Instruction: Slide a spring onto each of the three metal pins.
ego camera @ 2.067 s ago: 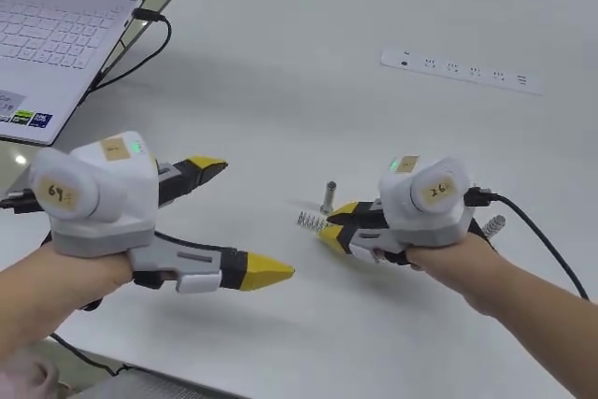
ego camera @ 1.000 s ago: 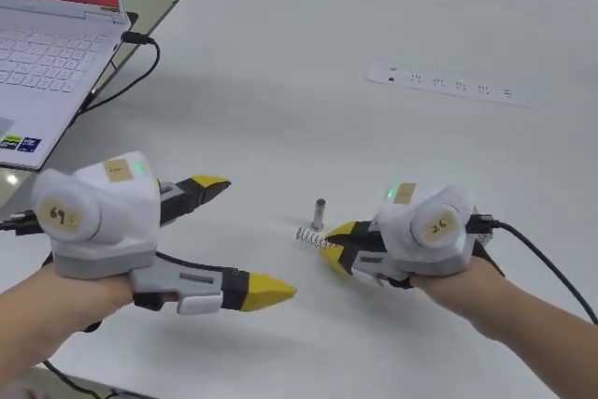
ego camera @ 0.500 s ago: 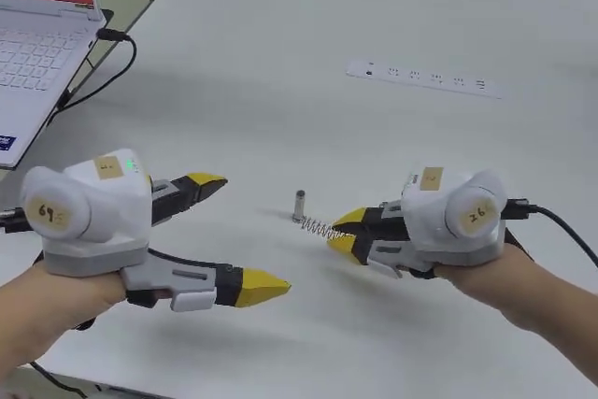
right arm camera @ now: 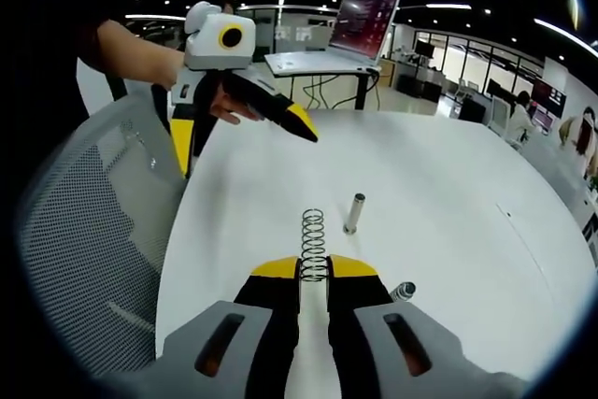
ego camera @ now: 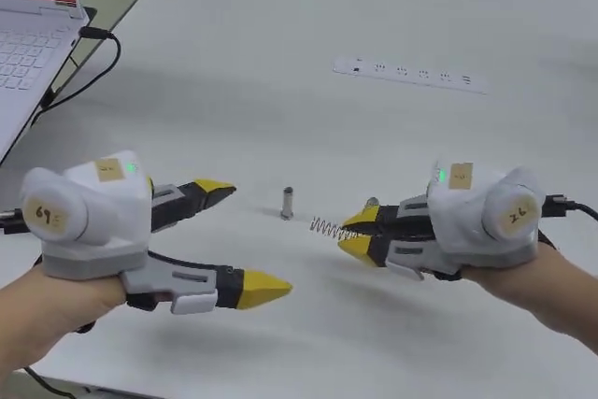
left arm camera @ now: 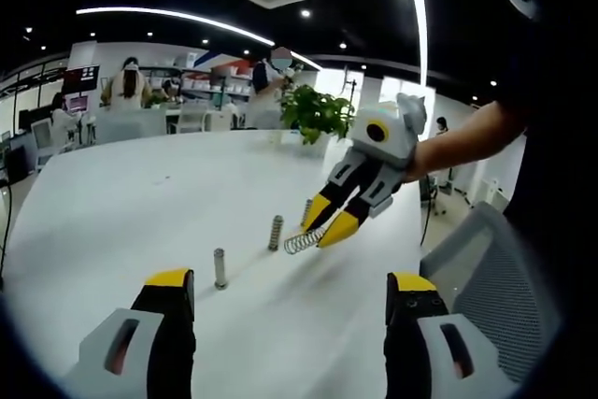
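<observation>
A bare metal pin (ego camera: pixel 288 203) stands upright on the white table between the two grippers, also seen as the pin (left arm camera: pixel 220 268) and the pin (right arm camera: pixel 355 213). My right gripper (ego camera: pixel 358 232) is shut on one end of a spring (ego camera: pixel 327 227), which sticks out level toward that pin, a short gap away. The spring (right arm camera: pixel 313 231) shows between its jaws. A second pin (ego camera: pixel 372 203) stands just behind the right jaws; this pin (left arm camera: pixel 276 233) looks ribbed, as if coiled. My left gripper (ego camera: pixel 245 237) hovers open at the left, holding nothing.
A white power strip (ego camera: pixel 411 75) lies at the back of the table. A laptop (ego camera: pixel 28 35) with a black cable (ego camera: pixel 89 72) sits at the far left. A mesh chair (right arm camera: pixel 93 259) stands by the table's edge.
The right gripper has taken the spring up off the table and drawn back to the right, away from the bare pin. The left gripper has stayed open in place.
</observation>
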{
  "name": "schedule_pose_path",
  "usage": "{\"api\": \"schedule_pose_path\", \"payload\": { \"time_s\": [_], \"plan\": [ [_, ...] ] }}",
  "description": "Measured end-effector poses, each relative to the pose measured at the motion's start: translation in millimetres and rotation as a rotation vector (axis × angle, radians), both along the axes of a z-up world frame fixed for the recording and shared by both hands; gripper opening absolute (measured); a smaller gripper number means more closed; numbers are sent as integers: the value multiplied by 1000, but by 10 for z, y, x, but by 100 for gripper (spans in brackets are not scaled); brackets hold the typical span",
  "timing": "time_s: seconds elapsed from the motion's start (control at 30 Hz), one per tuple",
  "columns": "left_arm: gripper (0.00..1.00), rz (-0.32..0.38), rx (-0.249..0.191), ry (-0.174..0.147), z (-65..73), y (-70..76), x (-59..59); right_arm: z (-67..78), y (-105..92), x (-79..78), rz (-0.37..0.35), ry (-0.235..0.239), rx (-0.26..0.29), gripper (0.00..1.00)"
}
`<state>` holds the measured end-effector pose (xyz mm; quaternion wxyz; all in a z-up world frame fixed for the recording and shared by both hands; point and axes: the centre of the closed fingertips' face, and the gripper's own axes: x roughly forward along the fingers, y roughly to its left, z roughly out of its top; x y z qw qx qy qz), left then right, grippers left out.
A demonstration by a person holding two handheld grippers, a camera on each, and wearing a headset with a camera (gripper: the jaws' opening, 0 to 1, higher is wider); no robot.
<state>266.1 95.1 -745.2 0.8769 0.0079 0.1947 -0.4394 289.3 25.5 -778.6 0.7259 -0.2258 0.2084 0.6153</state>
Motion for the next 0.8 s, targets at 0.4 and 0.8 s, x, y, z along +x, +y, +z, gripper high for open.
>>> {"api": "schedule_pose_path", "payload": {
  "time_s": [0.4,0.8],
  "plan": [
    [61,-121,-21,23,-13,-380,-41,26,-126,-128,40,-5,-14,8],
    [45,-196,-18,42,-53,-561,-24,48,-146,-166,60,-10,-17,8]
  ]
}}
